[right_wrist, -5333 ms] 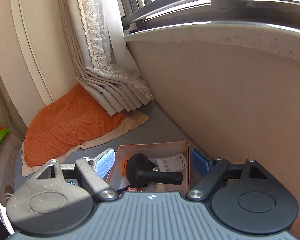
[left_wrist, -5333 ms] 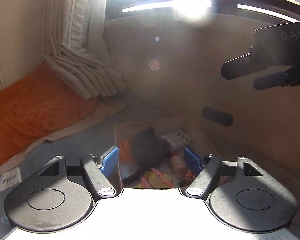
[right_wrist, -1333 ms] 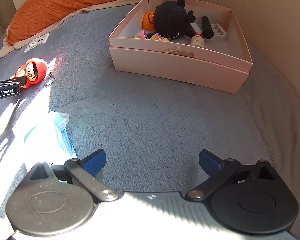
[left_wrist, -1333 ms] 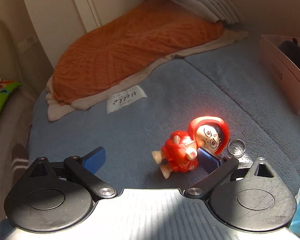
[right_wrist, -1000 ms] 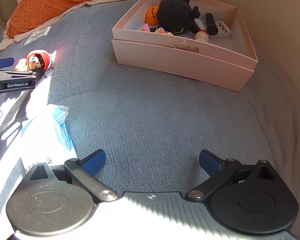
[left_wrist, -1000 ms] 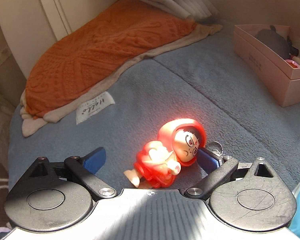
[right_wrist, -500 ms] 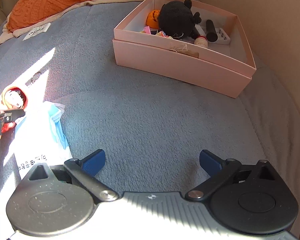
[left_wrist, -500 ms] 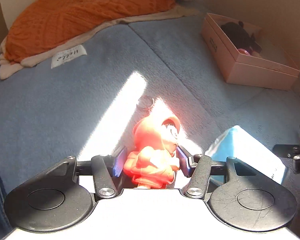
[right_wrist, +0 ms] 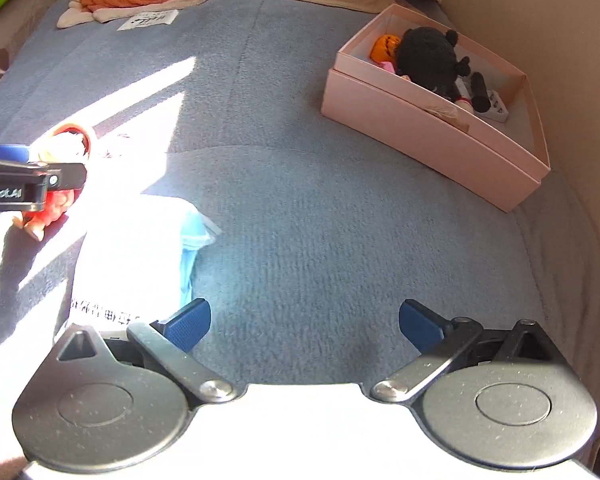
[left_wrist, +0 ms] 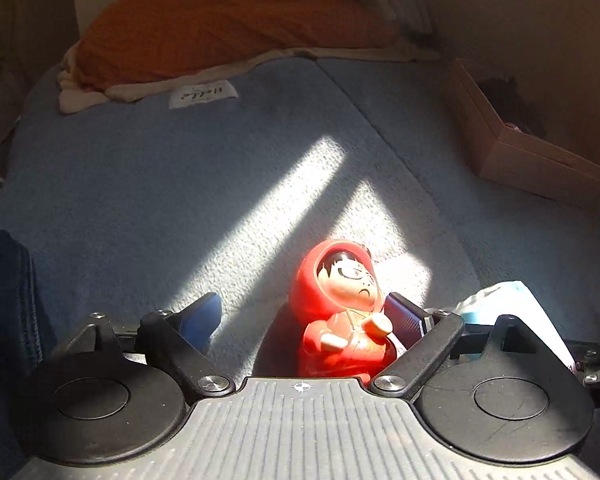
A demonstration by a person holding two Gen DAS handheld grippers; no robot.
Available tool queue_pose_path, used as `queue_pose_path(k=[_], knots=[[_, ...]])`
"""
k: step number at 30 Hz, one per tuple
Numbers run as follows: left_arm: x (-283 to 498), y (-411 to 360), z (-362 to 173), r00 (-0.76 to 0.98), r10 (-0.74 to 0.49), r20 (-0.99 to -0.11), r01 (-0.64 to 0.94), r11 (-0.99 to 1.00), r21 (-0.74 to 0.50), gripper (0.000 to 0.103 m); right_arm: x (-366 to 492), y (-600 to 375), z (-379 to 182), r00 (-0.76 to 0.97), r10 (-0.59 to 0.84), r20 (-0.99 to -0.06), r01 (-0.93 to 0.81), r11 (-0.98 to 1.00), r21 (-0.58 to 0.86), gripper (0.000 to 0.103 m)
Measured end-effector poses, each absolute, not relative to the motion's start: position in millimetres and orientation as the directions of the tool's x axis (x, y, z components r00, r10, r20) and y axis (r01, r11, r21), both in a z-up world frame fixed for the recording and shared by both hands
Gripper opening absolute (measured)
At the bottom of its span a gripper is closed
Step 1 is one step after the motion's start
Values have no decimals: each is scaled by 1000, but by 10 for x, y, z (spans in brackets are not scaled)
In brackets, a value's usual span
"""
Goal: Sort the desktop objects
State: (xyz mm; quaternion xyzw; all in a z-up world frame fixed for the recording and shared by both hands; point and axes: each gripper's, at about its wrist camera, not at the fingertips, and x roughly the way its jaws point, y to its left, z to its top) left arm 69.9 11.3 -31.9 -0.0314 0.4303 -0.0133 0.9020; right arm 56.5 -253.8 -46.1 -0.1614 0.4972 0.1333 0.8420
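Left wrist view shows one red doll (left_wrist: pixel 342 312) between the wide, opening jaws of the left tool (left_wrist: pixel 306 316), touching the right pad only. One blue mask pack (right_wrist: pixel 140 248) lies at 3 o'clock from it. Right tool (right_wrist: pixel 304 322) is wide open and holds nothing. One pink box (right_wrist: pixel 432 132) sits at 1 o'clock on the blue bed (right_wrist: pixel 300 184).
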Motion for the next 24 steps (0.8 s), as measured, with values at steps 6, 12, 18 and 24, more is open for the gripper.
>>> queue_pose_path(k=[6, 12, 18, 24], knots=[[677, 118, -262, 640, -39, -768, -12, 998, -61, 95, 329, -2325, -137, 553, 57, -832, -396, 896, -202, 101], [695, 191, -226, 642, -40, -766, -44, 995, -88, 96, 305, -2256, 66, 472, 218, -854, -322, 945, 64, 103], [697, 252, -204, 646, -25, -763, -74, 993, -95, 96, 480, -1937, -337, 366, 224, -903, -261, 956, 131, 100], [701, 300, -211, 641, -25, -767, -83, 991, -102, 97, 519, -1826, -572, 311, 168, -936, -274, 958, 81, 58]])
